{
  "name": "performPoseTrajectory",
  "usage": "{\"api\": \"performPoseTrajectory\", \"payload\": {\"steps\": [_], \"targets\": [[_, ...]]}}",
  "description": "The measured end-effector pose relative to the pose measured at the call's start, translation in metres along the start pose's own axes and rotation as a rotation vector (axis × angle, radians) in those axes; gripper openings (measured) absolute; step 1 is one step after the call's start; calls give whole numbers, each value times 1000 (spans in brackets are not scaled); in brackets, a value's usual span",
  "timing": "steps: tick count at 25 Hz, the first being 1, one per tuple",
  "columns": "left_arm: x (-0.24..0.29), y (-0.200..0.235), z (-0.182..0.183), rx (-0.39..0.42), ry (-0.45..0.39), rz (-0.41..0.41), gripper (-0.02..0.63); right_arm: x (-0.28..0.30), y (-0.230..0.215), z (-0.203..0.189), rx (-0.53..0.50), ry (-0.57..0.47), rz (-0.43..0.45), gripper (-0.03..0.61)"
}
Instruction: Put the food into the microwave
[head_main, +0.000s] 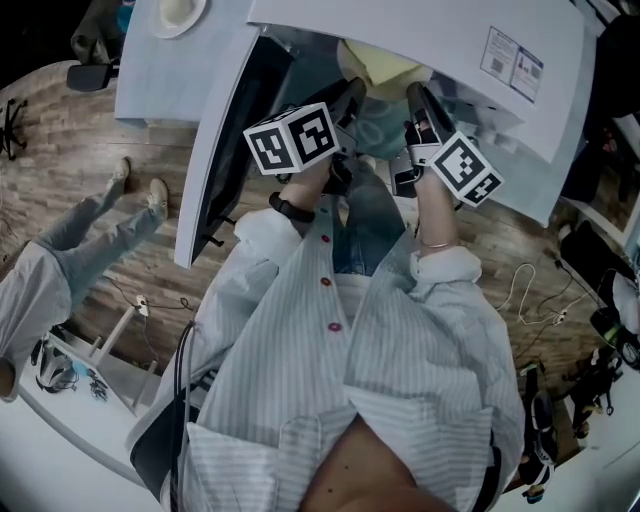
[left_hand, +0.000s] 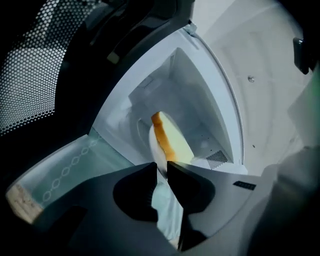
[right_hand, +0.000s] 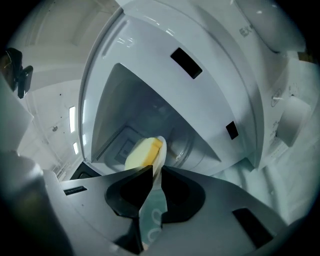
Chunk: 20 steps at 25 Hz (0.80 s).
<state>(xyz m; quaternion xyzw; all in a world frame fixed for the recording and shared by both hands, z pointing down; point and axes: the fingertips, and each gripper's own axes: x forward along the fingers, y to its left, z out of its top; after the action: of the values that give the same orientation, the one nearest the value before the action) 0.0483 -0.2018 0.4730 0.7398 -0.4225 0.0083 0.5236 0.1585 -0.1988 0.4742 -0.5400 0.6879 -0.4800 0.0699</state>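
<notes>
Both grippers are locked on the load; the left gripper (left_hand: 161, 172) has its 2 jaws pinched on the rim of the pale glass plate (left_hand: 167, 212); the right gripper (right_hand: 155, 172) bites the opposite rim the same way, glass wedged between its pads. The yellow food (right_hand: 141, 152) rides on the plate at 12 o'clock from the right jaws; in the left gripper view it also sits at 12 o'clock, orange crust showing. The microwave (right_hand: 200, 85) gapes straight ahead, the food seen against its inner walls. In the head view the door (head_main: 215, 150) hangs open at 9 o'clock of the plate; a second person's legs (head_main: 90, 225) stand on the wood floor (head_main: 60, 150) further out at 9 o'clock.
</notes>
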Motion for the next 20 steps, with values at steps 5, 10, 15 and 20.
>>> {"api": "performPoseTrajectory", "payload": {"steps": [5,10,15,20], "targets": [[16,6,2,7,13,10,61,11,-12,5,6,-1,-13,69],[29,10,8,16,18,10,61,22,-20,8,11,-8,-22,71],[36,14,7,11,20,19,61,26,-26,6,6,1,-41,71],[43,16,12,17,23,13,61,33,-27,11,-3,-11,-46,71]]}}
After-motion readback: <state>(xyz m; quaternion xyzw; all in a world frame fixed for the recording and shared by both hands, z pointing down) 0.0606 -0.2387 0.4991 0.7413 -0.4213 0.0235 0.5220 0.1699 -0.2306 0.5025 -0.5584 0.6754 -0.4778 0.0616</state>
